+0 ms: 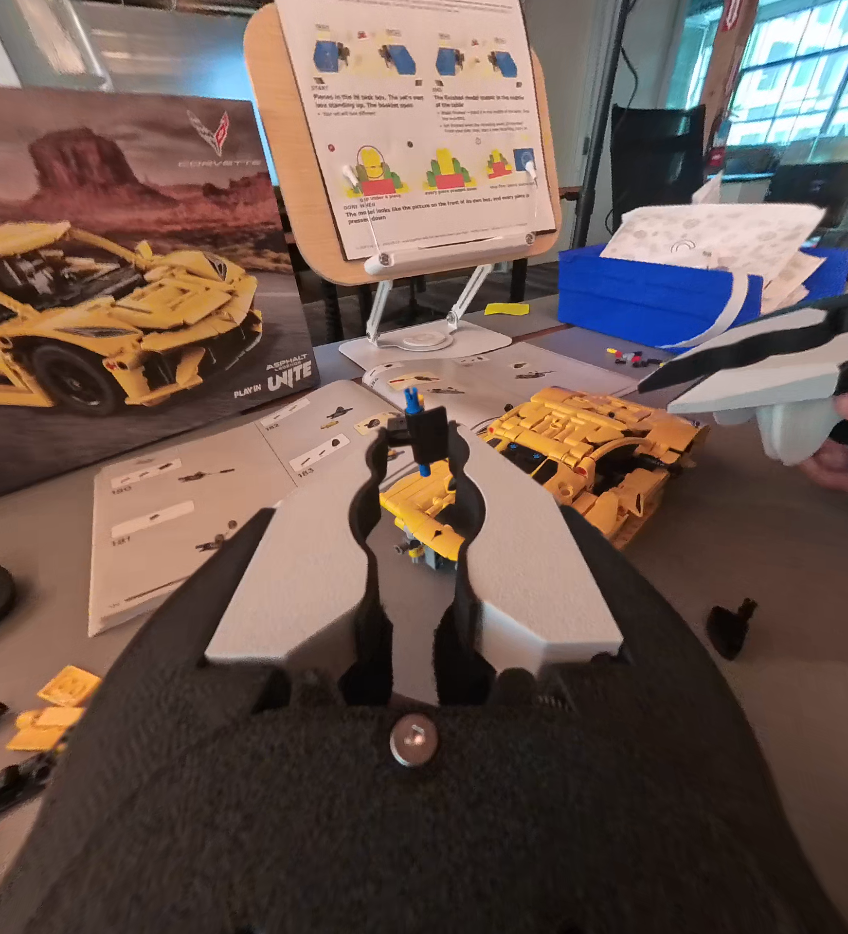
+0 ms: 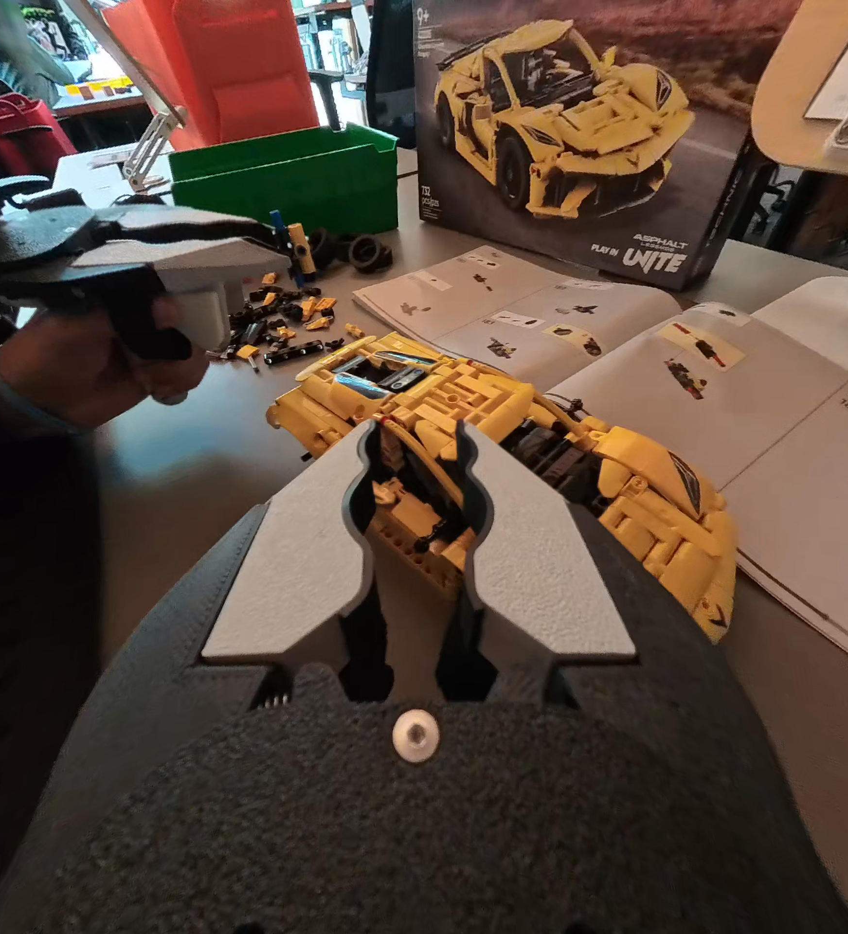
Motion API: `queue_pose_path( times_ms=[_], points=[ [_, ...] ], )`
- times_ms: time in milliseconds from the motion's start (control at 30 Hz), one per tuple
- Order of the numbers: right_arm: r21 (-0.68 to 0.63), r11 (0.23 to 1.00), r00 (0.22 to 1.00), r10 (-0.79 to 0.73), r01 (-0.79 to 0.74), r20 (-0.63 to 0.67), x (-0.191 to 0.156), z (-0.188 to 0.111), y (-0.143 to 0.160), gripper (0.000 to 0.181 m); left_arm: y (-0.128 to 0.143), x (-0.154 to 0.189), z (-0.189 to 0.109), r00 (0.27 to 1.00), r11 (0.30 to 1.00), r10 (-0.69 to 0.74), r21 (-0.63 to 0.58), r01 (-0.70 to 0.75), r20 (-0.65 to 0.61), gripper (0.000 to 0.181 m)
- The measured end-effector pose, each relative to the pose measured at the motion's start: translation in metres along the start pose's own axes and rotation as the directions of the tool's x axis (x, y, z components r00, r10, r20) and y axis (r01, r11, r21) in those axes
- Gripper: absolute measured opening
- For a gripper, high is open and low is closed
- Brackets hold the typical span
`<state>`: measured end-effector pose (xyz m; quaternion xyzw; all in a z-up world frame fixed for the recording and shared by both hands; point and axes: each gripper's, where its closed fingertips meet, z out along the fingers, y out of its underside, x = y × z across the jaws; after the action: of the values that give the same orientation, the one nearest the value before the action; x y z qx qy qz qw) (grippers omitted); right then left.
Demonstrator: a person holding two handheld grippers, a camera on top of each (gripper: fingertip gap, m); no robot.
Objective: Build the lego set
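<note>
The partly built yellow lego car (image 1: 588,445) lies on the grey table, partly on the open instruction booklet (image 1: 184,505). My left gripper (image 1: 419,438) is shut on a small black piece with a blue pin (image 1: 424,434) and holds it up in the air, left of the car. In the right wrist view that piece (image 2: 299,247) shows a yellow side. My right gripper (image 2: 416,432) is open, its fingers just above the middle of the car (image 2: 512,429), with nothing between them. It also shows in the left wrist view (image 1: 664,399) near the car's right end.
The set's box (image 1: 108,283) stands at the back left. A paper stand (image 1: 411,151) and a blue bin (image 1: 664,298) are behind the booklet. A green bin (image 2: 285,177), black tyres (image 2: 361,250) and several loose pieces (image 2: 280,323) lie to the left. A black piece (image 1: 730,626) lies alone. One gripper's finger ends stand about 15 cm off the other's.
</note>
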<state>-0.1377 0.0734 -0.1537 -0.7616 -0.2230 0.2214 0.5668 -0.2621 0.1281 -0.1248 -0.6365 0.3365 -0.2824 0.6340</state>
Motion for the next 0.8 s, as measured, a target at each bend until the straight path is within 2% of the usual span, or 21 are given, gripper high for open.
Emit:
queue_pose_path(
  times_ms=[200, 400, 533, 600, 667, 800],
  points=[
    [-0.019, 1.0, 1.0, -0.024, 0.024, -0.001, -0.004, -0.002, 0.001, 0.026, -0.011, 0.015, -0.007, 0.992, 0.992, 0.123, 0.038, -0.123, -0.015, 0.023],
    [0.01, 1.0, 1.0, -0.002, 0.002, 0.0, -0.003, -0.008, -0.005, 0.024, -0.012, 0.027, -0.009, 0.985, 0.986, 0.164, 0.047, -0.161, -0.051, 0.023],
    [-0.033, 0.999, 1.0, -0.015, 0.015, 0.008, -0.004, -0.007, 0.003, 0.025, -0.012, 0.028, -0.009, 0.984, 0.985, 0.172, 0.044, -0.17, -0.054, 0.023],
    [-0.095, 0.996, 0.999, 0.003, 0.001, 0.048, -0.016, -0.007, 0.012, 0.029, -0.011, 0.03, -0.009, 0.984, 0.985, 0.167, 0.044, -0.164, -0.063, 0.023],
    [-0.226, 0.974, 0.993, 0.041, -0.014, 0.114, -0.041, -0.01, 0.031, 0.04, -0.009, 0.03, -0.009, 0.985, 0.987, 0.16, 0.034, -0.158, -0.066, 0.023],
    [-0.364, 0.931, 0.979, 0.105, -0.036, 0.173, -0.097, -0.025, 0.061, 0.04, -0.013, 0.03, -0.011, 0.987, 0.988, 0.147, 0.048, -0.144, -0.067, 0.023]
  ],
)
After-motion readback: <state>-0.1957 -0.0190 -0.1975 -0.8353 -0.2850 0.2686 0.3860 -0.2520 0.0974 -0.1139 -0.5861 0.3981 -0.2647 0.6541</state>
